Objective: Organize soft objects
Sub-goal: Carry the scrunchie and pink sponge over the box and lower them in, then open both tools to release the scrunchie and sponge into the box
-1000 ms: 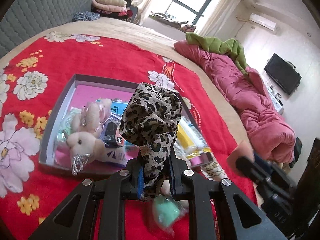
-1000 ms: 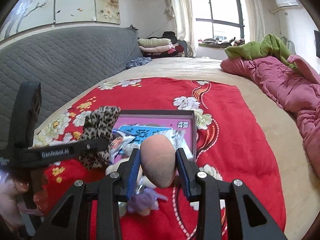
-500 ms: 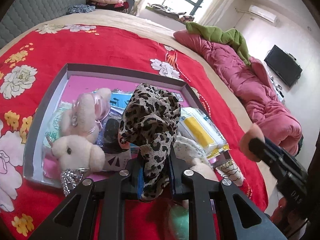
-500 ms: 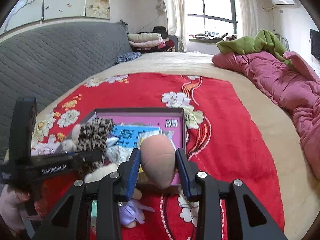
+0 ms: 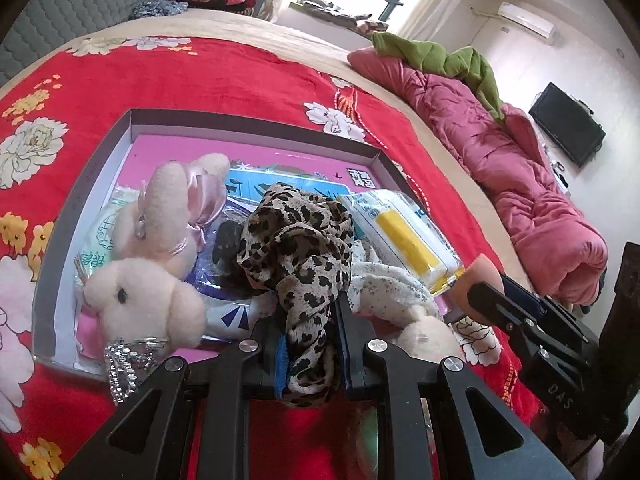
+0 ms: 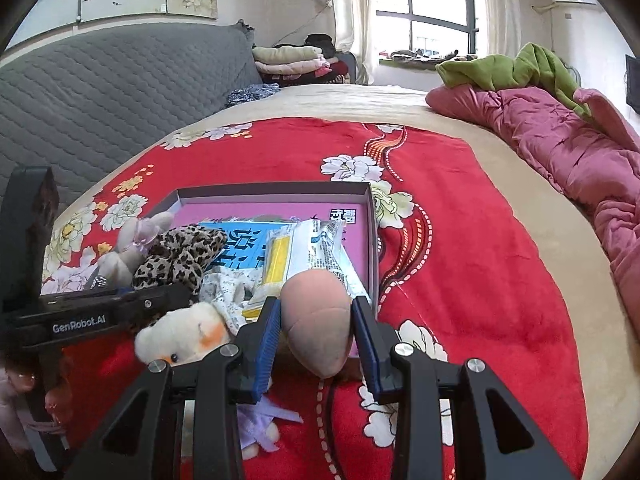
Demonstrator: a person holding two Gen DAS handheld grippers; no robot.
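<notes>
The left gripper (image 5: 308,320) pinches a leopard-print scarf (image 5: 298,240) tight between its pads, the bunched cloth hanging over the near part of a shallow grey box (image 5: 256,124) that lies on a red floral blanket (image 5: 224,76). The right gripper (image 6: 316,320) has its jaws part-way apart, clamped on a peach-coloured egg-shaped soft toy (image 6: 318,312) held over the box's near right corner. Inside the box lie a cream plush rabbit (image 5: 148,292) with a pink bow, a clear packet with a yellow item (image 5: 404,236) and a white speckled cloth (image 5: 384,288).
</notes>
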